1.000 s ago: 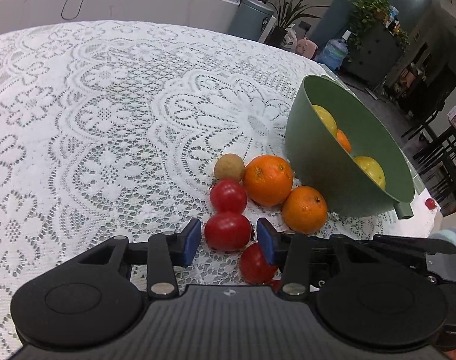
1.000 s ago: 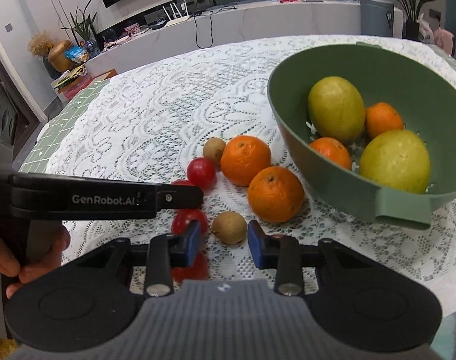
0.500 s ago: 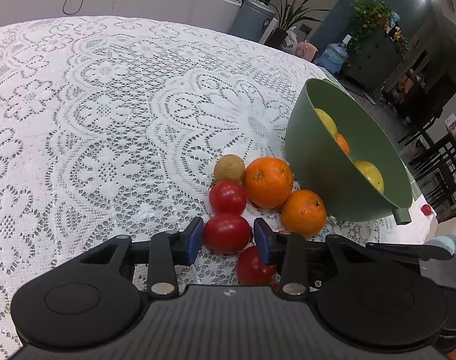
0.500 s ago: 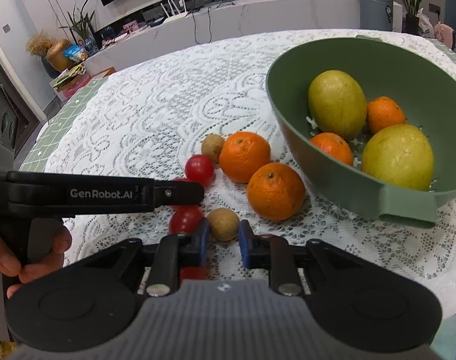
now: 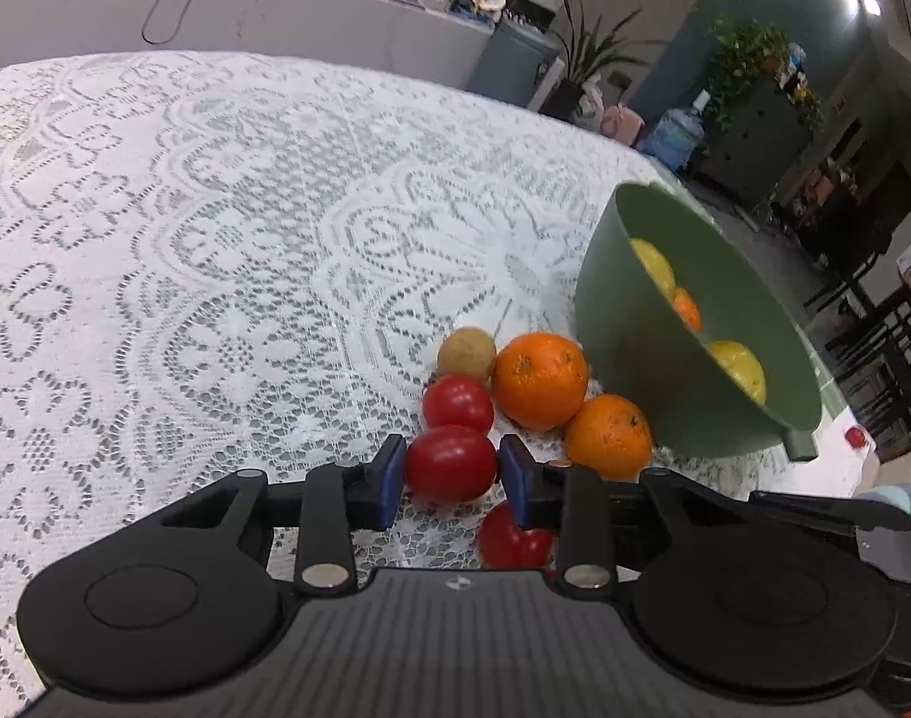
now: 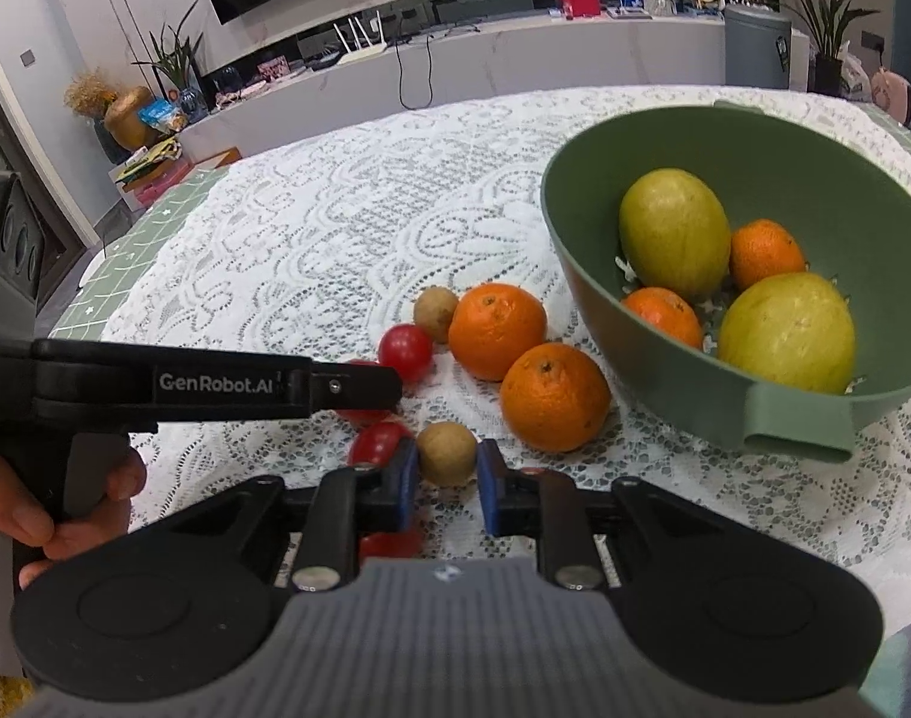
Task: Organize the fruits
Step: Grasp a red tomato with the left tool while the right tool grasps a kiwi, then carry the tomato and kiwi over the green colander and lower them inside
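My left claw point(image 5: 452, 474) has just been closing, and its blue pads now press on both sides of a red tomato point(image 5: 451, 463) that rests on the lace cloth. My right claw point(image 6: 448, 474) has closed in too, though it has barely narrowed in the last instant; a small brown round fruit point(image 6: 447, 453) sits between its pads, the left pad touching it, and on the right side I cannot tell whether a thin gap remains.

Just beyond the gripped tomato lies a second tomato point(image 5: 458, 402), touching it, and past that another small brown fruit point(image 5: 466, 353). A third tomato point(image 5: 511, 536) lies nearer me, partly hidden under my left claw's right finger. To the right of the tomatoes two oranges sit side by side, the larger orange point(image 5: 540, 379) farther off and the smaller orange point(image 5: 609, 434) nearer, both close against the green bowl point(image 6: 773, 404).

Inside the bowl are two big yellow-green fruits point(image 6: 674, 231) and two small oranges point(image 6: 765, 254).

From the right view my left hand point(image 6: 60, 514) shows around the handle of the other tool. The white lace cloth point(image 5: 216, 251) covers the round surface.
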Available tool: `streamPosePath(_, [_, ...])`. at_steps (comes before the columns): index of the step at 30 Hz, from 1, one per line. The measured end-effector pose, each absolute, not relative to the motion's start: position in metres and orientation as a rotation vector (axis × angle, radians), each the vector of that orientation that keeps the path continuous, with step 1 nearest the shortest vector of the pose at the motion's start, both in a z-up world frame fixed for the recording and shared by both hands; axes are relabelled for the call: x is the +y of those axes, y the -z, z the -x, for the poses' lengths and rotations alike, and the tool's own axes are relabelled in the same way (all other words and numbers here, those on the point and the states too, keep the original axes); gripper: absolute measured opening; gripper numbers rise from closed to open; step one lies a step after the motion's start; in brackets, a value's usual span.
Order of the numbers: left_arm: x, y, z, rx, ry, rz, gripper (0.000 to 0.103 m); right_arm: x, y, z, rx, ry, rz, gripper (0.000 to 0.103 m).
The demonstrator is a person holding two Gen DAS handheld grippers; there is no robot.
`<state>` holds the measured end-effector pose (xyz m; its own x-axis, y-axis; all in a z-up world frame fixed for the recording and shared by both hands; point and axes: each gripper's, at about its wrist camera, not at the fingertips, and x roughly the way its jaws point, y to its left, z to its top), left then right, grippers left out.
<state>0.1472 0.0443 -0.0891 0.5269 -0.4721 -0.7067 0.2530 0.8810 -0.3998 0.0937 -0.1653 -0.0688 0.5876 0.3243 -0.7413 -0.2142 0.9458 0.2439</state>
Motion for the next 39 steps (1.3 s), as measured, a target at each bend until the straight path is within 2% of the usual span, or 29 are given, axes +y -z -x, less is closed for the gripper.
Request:
streamPosePath(11, [0.051,0.057,-0.124,0.808,0.454,0.345,0.038,-0.173,0.047,-0.076,0.779,-0.331,-0.113,0.017])
streamPosePath(23, [0.017,0.012,-0.115,0.718,0.505,0.286,0.038,-0.200,0.001,-0.060,0.577,-0.209,0.025,0.017])
streamPosePath(31, [-0.034,-0.005,-0.128,0.729,0.554,0.155,0.038,-0.243,-0.016,-0.075,0.618,-0.077,0.008,0.017])
streamPosePath(39, [-0.076,-0.001,-0.147,0.815,0.592,0.005,0.038,-0.271,-0.009,-0.103,0.746,-0.053,0.038,0.016])
